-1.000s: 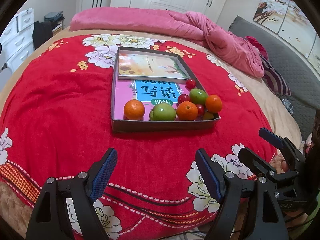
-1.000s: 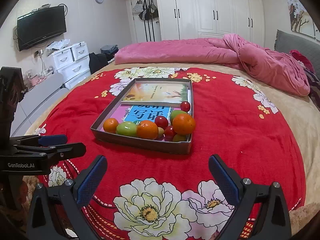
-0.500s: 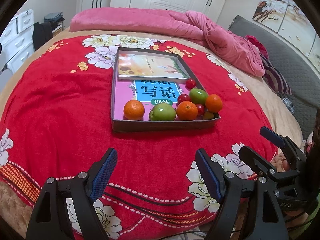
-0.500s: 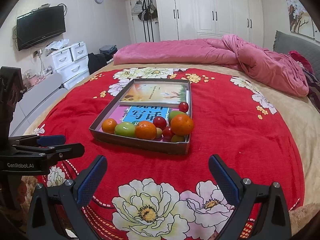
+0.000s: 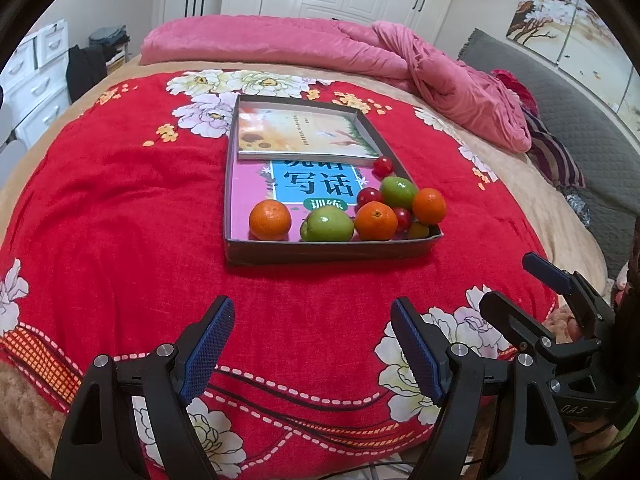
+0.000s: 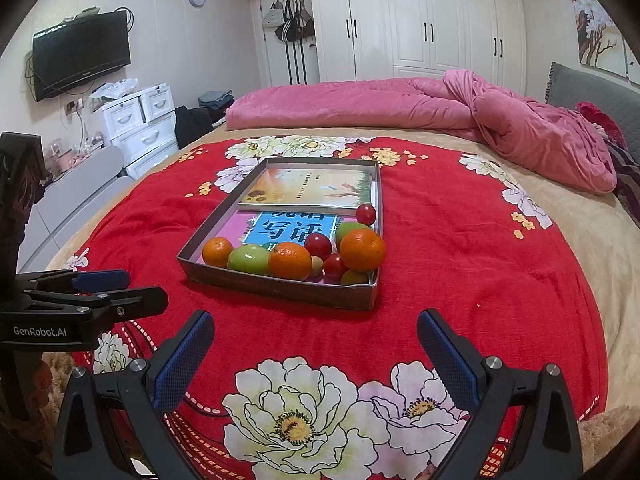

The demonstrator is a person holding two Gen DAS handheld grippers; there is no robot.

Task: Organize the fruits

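Note:
A shallow grey cardboard tray (image 5: 328,251) (image 6: 280,286) lies on a red flowered blanket. Its near end holds three oranges (image 5: 270,220) (image 6: 363,249), two green fruits (image 5: 327,223) (image 6: 249,259), several small red tomatoes (image 5: 383,166) (image 6: 365,214) and small olive-green fruits (image 5: 418,231). Two books (image 5: 304,132) (image 6: 308,188) lie in the tray behind the fruit. My left gripper (image 5: 310,338) is open and empty, above the blanket short of the tray. My right gripper (image 6: 314,350) is open and empty, also short of the tray. Each gripper shows at the edge of the other's view.
A rolled pink duvet (image 6: 400,102) lies across the far side of the bed. A grey headboard (image 5: 560,92) is at the right. White drawers (image 6: 136,120) and a wall TV (image 6: 80,54) stand at the left, white wardrobes (image 6: 420,20) behind.
The right wrist view has crept slightly forward and down toward the tray. The left gripper has hardly moved. Both stay open.

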